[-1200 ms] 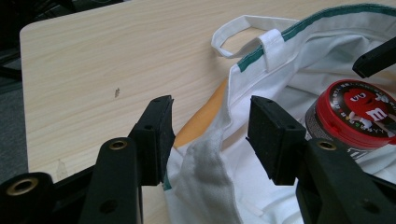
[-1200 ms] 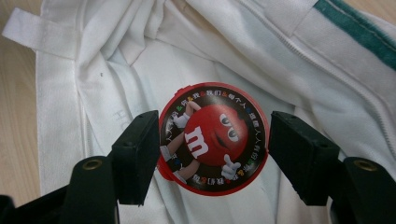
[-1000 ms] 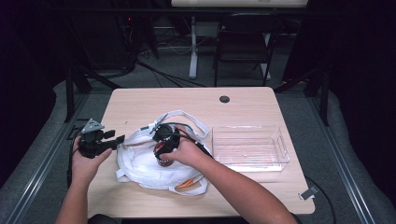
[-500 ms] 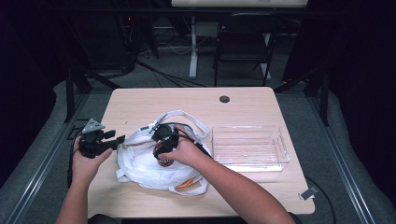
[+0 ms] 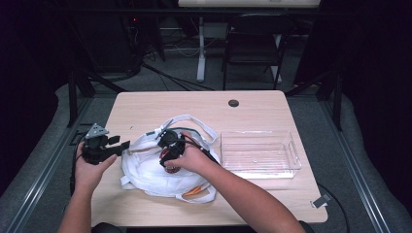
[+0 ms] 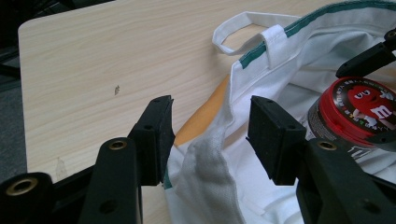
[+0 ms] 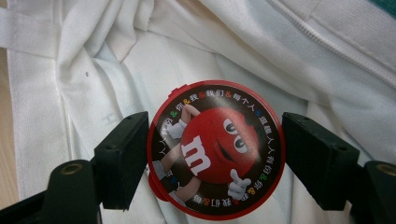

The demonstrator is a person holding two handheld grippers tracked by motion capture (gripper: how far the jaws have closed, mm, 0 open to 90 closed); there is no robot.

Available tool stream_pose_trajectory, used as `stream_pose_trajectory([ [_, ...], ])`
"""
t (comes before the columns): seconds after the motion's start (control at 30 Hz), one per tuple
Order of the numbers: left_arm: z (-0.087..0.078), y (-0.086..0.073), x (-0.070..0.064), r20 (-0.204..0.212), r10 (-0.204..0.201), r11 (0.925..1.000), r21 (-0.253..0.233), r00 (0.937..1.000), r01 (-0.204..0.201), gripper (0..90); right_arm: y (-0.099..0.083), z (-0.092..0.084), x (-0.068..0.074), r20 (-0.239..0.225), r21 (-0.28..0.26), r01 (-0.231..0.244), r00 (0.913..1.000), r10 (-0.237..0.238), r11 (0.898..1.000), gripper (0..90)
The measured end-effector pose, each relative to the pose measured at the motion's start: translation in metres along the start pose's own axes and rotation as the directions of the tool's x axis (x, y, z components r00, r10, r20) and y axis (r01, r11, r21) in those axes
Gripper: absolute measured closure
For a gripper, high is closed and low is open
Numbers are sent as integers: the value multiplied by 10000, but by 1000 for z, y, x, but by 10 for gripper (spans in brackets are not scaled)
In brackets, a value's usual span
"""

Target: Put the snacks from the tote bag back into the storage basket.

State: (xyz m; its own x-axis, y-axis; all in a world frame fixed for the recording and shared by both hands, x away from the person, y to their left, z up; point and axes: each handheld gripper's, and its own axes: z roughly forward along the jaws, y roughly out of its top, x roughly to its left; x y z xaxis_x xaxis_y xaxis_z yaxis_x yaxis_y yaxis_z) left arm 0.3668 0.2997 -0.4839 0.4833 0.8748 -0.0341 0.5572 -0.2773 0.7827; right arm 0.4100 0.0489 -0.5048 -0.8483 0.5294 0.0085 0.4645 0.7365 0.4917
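A white cloth bag with green trim lies open on the wooden table. Inside it stands a round can with a red cartoon lid, also seen as the can. My right gripper reaches down into the bag; its jaws have just been opening and now stand on either side of the lid's rim, no longer squeezing it. My left gripper is at the bag's left edge, open, with a fold of the bag's rim loose between its jaws.
A clear plastic tray sits to the right of the bag. Something orange pokes out at the bag's near edge. A cable hole is at the table's far side, and a chair stands beyond it.
The right gripper has shifted only slightly inside the bag. The left hand and the bag have kept still.
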Motion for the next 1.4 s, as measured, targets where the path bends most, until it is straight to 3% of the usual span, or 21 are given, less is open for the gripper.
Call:
stream_pose_trajectory([
  [0.73,1,0,0,-14,33,10000,2,10000,-33,503,-2,14,1,71,283,-298,9995,296,9992,242],
  [1.4,1,0,0,-37,28,10000,-2,10000,-28,503,-2,11,3,296,361,-468,9985,457,9982,247],
])
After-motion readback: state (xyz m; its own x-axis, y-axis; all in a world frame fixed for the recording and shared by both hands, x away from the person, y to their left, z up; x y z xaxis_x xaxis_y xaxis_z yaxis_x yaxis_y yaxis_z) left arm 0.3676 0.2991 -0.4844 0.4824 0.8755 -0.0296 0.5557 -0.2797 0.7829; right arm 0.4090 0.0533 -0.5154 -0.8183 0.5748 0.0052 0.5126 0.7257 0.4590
